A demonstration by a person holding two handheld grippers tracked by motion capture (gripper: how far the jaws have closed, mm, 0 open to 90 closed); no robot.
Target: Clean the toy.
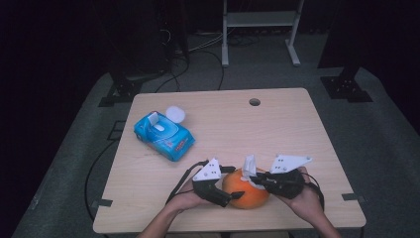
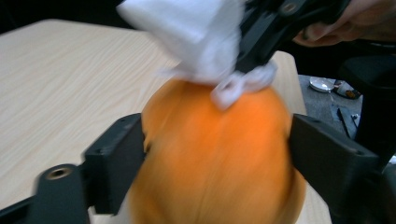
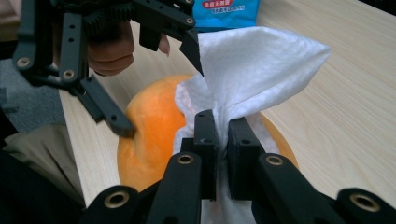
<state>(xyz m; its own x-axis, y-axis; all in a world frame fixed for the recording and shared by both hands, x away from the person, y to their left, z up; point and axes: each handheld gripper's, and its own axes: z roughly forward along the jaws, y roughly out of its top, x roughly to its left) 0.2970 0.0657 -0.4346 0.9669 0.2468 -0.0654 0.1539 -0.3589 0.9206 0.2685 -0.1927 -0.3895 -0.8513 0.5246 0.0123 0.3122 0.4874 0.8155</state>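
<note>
Orange ball (image 1: 246, 191) sits at table (image 1: 277, 129) near edge. Left gripper (image 1: 229, 197) jaws wide, straddling ball, contact unclear. Right gripper (image 3: 223, 140) jaws clamped on white wipe (image 3: 252, 70), pressed on ball top.

Wooden table (image 1: 277, 129) bears orange fruit (image 1: 242, 191), wipes pack (image 1: 166, 135).

One round orange fruit (image 1: 246, 191) sits on the single light wooden counter (image 1: 277, 129). One crumpled white wipe (image 1: 249, 167) lies on top of it. One blue plastic pack of wipes (image 1: 164, 135) has one round white lid (image 1: 175, 113) flipped open. Two black hand-held grippers are there, a left gripper (image 1: 233, 194) and a right gripper (image 1: 256, 179), each with two fingers.
</note>
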